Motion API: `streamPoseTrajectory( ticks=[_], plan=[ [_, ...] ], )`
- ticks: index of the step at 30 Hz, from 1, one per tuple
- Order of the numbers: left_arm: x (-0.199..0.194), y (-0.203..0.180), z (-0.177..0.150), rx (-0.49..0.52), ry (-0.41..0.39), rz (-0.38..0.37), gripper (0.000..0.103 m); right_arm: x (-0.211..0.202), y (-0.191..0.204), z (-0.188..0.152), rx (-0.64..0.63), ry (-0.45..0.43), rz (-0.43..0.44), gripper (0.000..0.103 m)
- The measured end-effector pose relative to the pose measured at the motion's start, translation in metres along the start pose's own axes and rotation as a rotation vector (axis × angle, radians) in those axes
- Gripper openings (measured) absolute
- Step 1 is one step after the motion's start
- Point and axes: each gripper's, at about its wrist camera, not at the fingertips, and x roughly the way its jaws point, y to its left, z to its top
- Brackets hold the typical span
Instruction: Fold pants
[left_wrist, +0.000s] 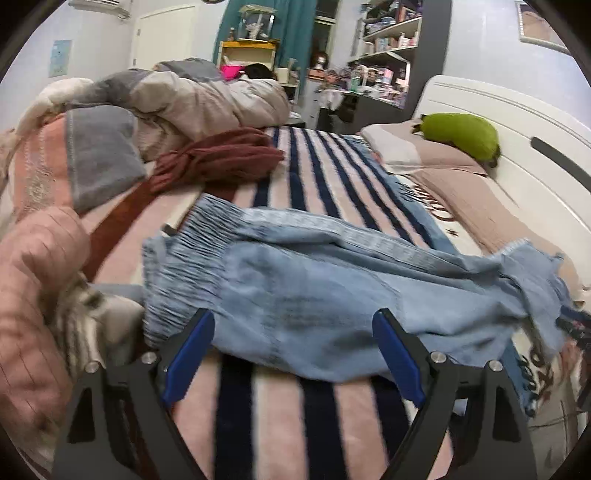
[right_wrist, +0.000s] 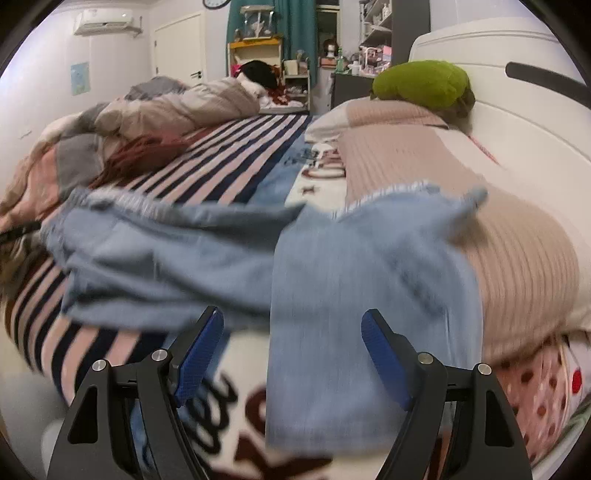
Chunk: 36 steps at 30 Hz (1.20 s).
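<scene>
I see the striped blanket (left_wrist: 295, 177) covering the bed, with bare stripes beyond the pants and a heaped duvet (left_wrist: 207, 99) crowding its far left edge. The light blue pants (left_wrist: 314, 288) lie crosswise on that blanket, elastic waistband at the left, frayed hems (right_wrist: 406, 192) reaching the ribbed pillow (right_wrist: 517, 258) on the right. A maroon garment (left_wrist: 221, 155) sits beyond the waistband. My left gripper (left_wrist: 293, 354) and right gripper (right_wrist: 291, 350) both stand wide, holding nothing, at the pants' near edge.
</scene>
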Motion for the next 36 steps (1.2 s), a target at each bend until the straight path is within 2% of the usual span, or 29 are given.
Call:
streamPoseTrajectory(
  ticks=[4, 8, 11, 14, 15, 16, 17, 19, 22, 32, 36],
  plan=[
    [-0.003, -0.019, -0.012, 0.002, 0.002, -0.057, 0.085, 0.000, 0.010, -0.032, -0.046, 0.008, 0.002, 0.074],
    [-0.005, -0.030, -0.022, -0.012, -0.015, -0.077, 0.085, 0.014, 0.023, -0.057, -0.155, -0.066, -0.206, 0.074],
    [-0.007, -0.033, -0.023, -0.012, -0.009, -0.081, 0.085, 0.024, 0.030, -0.065, -0.223, -0.101, -0.281, 0.074],
    [-0.011, -0.035, -0.022, 0.009, -0.013, -0.065, 0.085, 0.033, 0.033, -0.070, -0.297, -0.117, -0.426, 0.071],
    [-0.012, -0.036, -0.021, 0.015, -0.016, -0.060, 0.085, 0.033, 0.033, -0.071, -0.309, -0.122, -0.457, 0.069],
    [-0.012, -0.034, -0.020, 0.017, -0.017, -0.059, 0.085, 0.032, 0.031, -0.069, -0.311, -0.127, -0.475, 0.055],
    [-0.012, -0.035, -0.020, 0.018, -0.018, -0.060, 0.085, 0.030, 0.028, -0.067, -0.308, -0.129, -0.488, 0.033],
    [-0.012, -0.035, -0.019, 0.018, -0.019, -0.065, 0.085, 0.025, 0.023, -0.058, -0.314, -0.130, -0.510, 0.010],
    [-0.010, -0.037, -0.017, 0.020, -0.021, -0.076, 0.085, 0.016, 0.021, -0.042, -0.333, -0.152, -0.507, 0.003],
    [0.007, -0.051, 0.000, 0.026, -0.031, -0.110, 0.085, -0.025, -0.020, 0.056, -0.318, -0.216, -0.459, 0.002],
    [0.017, -0.056, 0.006, 0.022, -0.035, -0.115, 0.085, -0.016, -0.044, 0.105, -0.326, -0.184, -0.458, 0.002]
  ],
)
